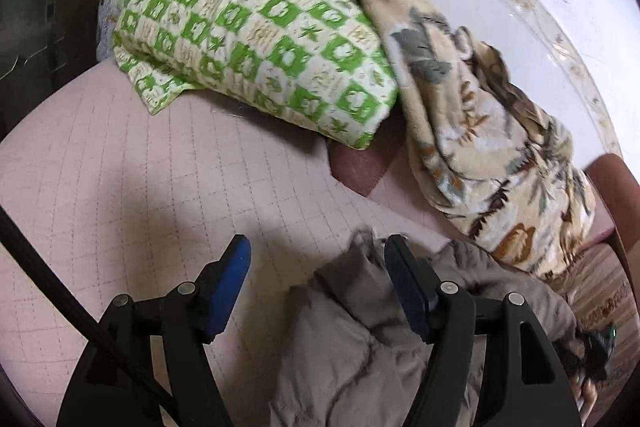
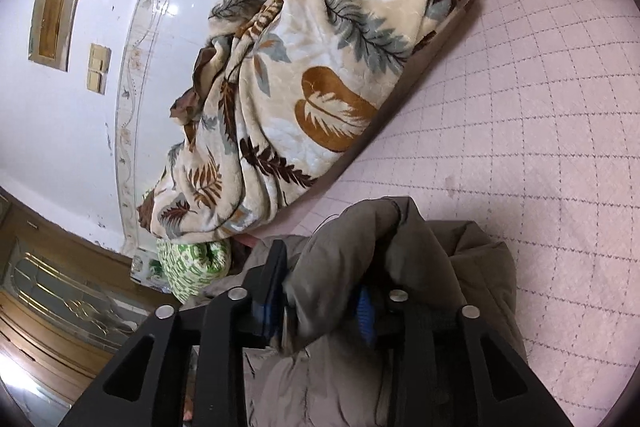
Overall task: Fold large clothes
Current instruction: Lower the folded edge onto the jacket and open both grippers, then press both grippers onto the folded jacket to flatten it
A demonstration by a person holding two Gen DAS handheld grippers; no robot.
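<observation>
The grey-brown padded garment (image 1: 360, 339) lay crumpled on the pale pink quilted bedspread (image 1: 120, 187), its fabric smooth, puffy and creased, with dark stitched lines. The left gripper (image 1: 316, 267) stood with jaws wide apart and nothing between them; its right finger overlapped the garment's upper edge, though contact could not be confirmed. The right gripper (image 2: 320, 291) had its jaws closed on a thick bunched fold of the same garment (image 2: 360, 251), which bulged up between the blue pads (image 2: 364, 311) and covered most of them.

Ahead of the left jaws lay a green-and-white block-print quilted pillow (image 1: 256, 39), and to their right a cream plush blanket with brown and grey leaf print (image 1: 480, 147), heaped in soft folds. In the right view the blanket (image 2: 320, 75) sat ahead and left of the jaws.

The garment's lower part was cut off by both frame edges and hidden under the gripper bodies. Motion blur softened its upper edge in the left view.

Bare bedspread extended ahead and left of the left jaws, and ahead and right of the right jaws (image 2: 520, 127).
</observation>
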